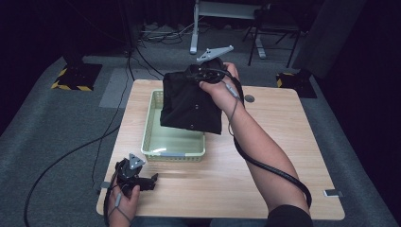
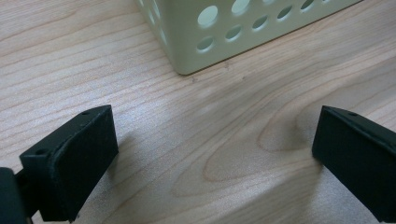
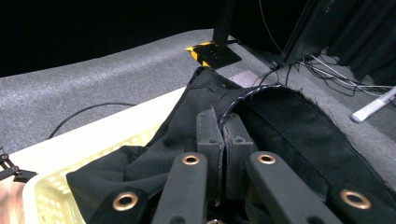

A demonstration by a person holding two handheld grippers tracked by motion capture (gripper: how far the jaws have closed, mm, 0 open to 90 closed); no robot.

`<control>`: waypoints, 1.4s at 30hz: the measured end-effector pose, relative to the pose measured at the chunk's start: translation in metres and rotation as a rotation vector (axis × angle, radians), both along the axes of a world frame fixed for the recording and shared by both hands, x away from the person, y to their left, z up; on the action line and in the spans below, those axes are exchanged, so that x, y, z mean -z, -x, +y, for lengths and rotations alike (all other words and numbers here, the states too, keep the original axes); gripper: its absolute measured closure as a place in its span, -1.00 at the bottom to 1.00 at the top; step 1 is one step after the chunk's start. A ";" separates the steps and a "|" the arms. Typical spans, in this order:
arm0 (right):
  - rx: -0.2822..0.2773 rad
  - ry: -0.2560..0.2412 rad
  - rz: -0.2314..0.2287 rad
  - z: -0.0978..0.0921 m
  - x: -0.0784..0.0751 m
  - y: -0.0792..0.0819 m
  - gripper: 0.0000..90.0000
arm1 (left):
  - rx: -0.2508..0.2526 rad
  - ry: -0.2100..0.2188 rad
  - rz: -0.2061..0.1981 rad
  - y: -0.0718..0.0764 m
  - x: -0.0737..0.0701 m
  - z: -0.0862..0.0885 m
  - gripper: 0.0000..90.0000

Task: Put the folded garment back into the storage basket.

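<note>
A black garment with small buttons hangs over the pale green perforated basket, lifted by its upper edge. My right gripper is shut on that edge; in the right gripper view its jaws press together on the seam of the black garment, with the basket below. My left gripper rests on the table near the front left corner, open, with nothing between its fingers. In the left gripper view the left gripper faces a corner of the basket across bare wood.
The wooden table has a round grommet near its far edge. Cables trail over the grey floor to the left. Stands with yellow-black feet and chair legs sit beyond the table.
</note>
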State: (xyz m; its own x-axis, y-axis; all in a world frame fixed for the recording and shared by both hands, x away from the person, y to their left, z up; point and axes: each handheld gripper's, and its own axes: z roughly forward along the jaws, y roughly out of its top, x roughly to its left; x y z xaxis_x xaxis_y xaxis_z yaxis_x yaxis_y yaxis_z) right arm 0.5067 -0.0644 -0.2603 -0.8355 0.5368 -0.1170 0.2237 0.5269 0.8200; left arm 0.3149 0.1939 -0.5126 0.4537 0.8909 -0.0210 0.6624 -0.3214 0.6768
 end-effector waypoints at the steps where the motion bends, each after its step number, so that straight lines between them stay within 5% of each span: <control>1: -0.003 0.000 0.001 0.002 0.001 0.000 0.95 | 0.000 0.000 0.000 0.000 0.000 0.000 -0.99; 22: -0.034 0.013 0.041 0.039 0.020 -0.008 0.95 | 0.003 -0.001 0.000 0.000 0.000 0.000 -0.99; 42: -0.031 0.026 0.094 0.052 0.045 -0.015 0.95 | 0.006 -0.001 0.002 0.000 0.000 0.000 -0.99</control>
